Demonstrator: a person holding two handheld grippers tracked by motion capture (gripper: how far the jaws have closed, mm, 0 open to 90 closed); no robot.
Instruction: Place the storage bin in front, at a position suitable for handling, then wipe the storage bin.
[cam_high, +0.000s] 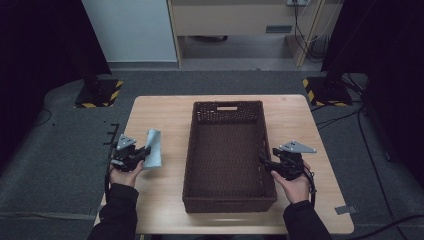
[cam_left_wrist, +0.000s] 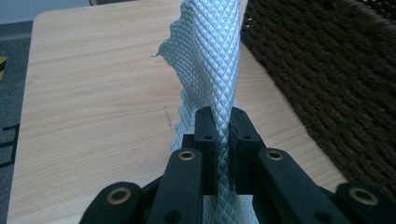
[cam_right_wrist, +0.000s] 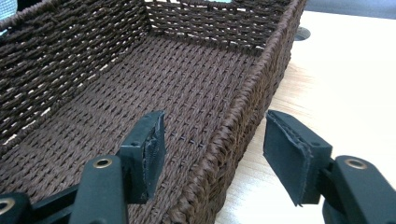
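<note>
My left gripper is clamped on the pale quilted cloth, lifted off the table beside the wicker basket; judged light and limp, so an edge pinch suffices, while my right gripper gapes astride the rim.

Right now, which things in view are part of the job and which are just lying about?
In the job:
- pale blue cloth, pinched in the left hand-held gripper
- brown woven basket, its wall between the right hand-held gripper jaws

Lying about:
- yellow-black floor bases
- grey tape
</note>
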